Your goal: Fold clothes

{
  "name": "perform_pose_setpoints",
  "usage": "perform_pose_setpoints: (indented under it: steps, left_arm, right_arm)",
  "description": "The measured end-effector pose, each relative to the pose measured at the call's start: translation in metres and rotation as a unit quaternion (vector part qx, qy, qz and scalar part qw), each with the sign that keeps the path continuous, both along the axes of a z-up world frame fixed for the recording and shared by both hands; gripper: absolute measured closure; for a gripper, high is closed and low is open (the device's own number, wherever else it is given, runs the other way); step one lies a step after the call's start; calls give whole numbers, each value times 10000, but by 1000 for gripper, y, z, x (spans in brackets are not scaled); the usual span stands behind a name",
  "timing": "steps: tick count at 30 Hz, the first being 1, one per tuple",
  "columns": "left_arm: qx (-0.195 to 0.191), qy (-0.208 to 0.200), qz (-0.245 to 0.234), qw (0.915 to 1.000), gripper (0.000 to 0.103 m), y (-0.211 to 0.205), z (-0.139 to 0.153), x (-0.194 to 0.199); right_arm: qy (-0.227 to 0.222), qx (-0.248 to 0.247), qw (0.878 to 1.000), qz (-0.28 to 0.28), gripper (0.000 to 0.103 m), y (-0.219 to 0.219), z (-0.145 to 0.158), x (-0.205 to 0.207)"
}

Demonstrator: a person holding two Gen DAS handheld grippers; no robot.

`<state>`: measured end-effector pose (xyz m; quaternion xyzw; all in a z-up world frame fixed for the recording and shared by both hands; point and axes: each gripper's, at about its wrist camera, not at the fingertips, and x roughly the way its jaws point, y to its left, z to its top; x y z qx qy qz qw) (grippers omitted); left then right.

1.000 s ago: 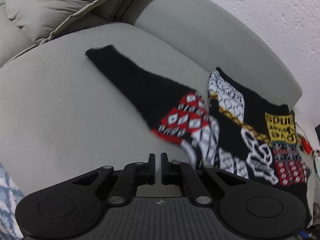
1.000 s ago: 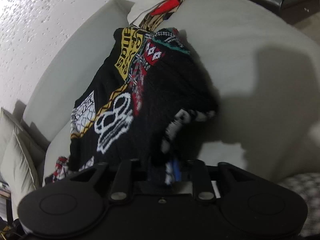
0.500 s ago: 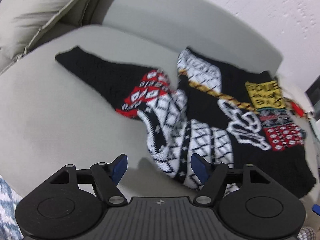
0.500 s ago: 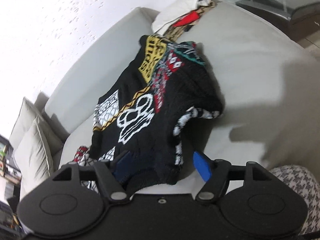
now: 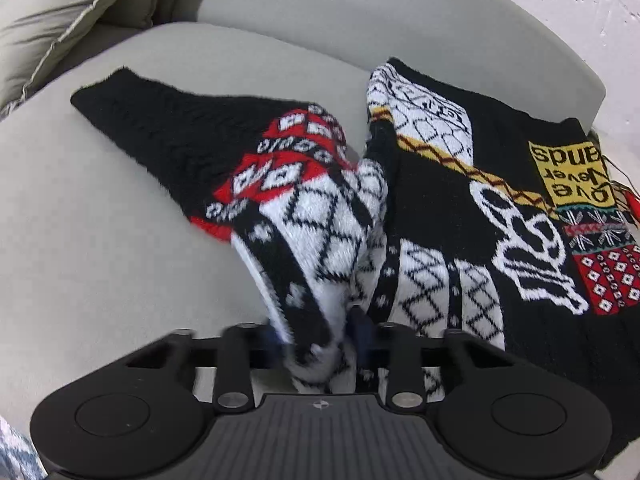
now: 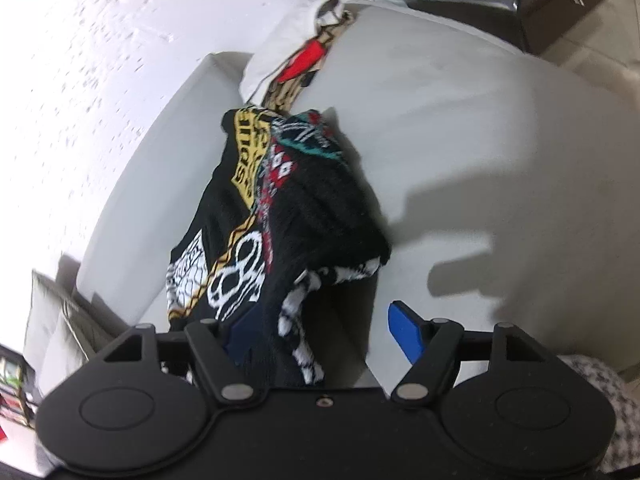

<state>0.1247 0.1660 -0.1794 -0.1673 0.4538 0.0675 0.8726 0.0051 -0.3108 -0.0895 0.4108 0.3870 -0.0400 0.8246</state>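
Since a second ago my left gripper [image 5: 316, 340] has dropped toward the near edge of the black knitted sweater with white lattice, red diamond and yellow patches [image 5: 432, 208]; its jaws, shut and empty then, swung wide and have just been closing, and now pinch a bunched fold of the white-and-black lattice knit. My right gripper [image 6: 320, 332] has let go: its jaws have just been opening and now stand apart, the sweater's dark hem lying between them against the left pad, the blue right fingertip [image 6: 404, 332] clear of the cloth.

The sweater lies spread on the pale grey sofa seat [image 5: 100, 260], one black sleeve [image 5: 168, 120] stretched toward the beige cushion [image 5: 60, 4], the body running along the backrest.

I judge this an early step: re-gripping the garment's near edge before a fold. Next, my right jaws need to close on the hem, then both hands should lift together and carry the edge across, keeping the knit taut so it does not bunch.
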Motion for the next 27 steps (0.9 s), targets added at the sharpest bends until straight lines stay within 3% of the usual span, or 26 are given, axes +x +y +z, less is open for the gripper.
perform_pose_setpoints:
  steps: [6,7,8,9,11,13,17,21,24,26,27]
  left_arm:
    - [60,-335,107,9994,85,7,17,-7]
    - [40,-346,138,9993,85,10,19,-7]
    - [54,-373,157,9992,85,12,22,-7]
    - [75,-404,175,9990,85,14,25,-7]
    - [80,-501,160,9986,86,16,32,-10]
    - [191,-595,164,9979,86,17,43,-20]
    - [641,-630,217,9957,86,20,61,-41]
    - [695,-104,120,9975,82,17,33,-45]
    - [894,-75,138,9959,78,-2,32,-57]
    - [966,-245,138,9949,78,-11,45,-72]
    - [1078,-365,121,9934,78,-17,54,-79]
  right_arm:
    - [28,681,9977,34,31,-4,-25,39]
    - [30,704,9975,-70,39,-5,-30,49]
    - [55,603,9980,-206,70,-4,-33,57]
    - [102,412,9987,-269,85,-1,-34,64]
    - [177,-412,9989,-112,86,14,-28,74]
    - [-96,-1227,9916,389,87,32,-21,70]
    - [-193,-1563,9819,1049,87,48,-14,39]
    - [374,-1920,9715,1339,85,59,-42,38]
    - [528,-1827,9728,1325,73,51,-46,37]
    - [363,-1606,9753,1469,46,43,-32,29]
    - [285,-1482,9765,1540,41,38,-23,25]
